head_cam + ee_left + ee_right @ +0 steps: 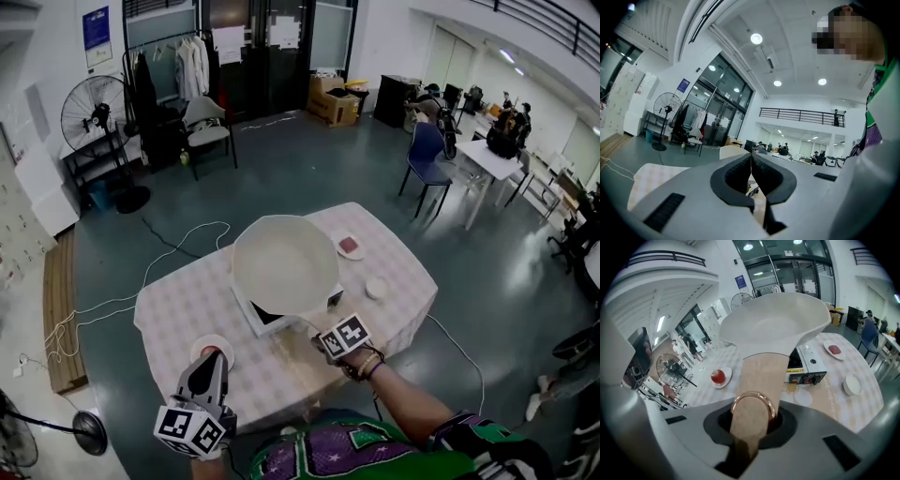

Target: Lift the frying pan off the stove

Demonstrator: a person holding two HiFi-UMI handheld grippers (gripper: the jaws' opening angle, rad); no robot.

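A white frying pan (284, 262) hangs in the air, tilted, above the small white tabletop stove (253, 322). My right gripper (322, 339) is shut on the pan's tan wooden handle (761, 380), which has a copper ring at its end. In the right gripper view the pan (773, 329) fills the upper middle, and the stove (806, 365) lies below and to its right, clear of the pan. My left gripper (214, 360) hovers at the table's near left, its jaws shut on nothing (751, 173).
A red apple on a white plate (718, 377) sits near the left gripper. A plate with a red piece (349, 246) and a small white dish (377, 288) lie right of the stove. The checkered table (178, 309) stands on open floor, with chairs and a fan farther off.
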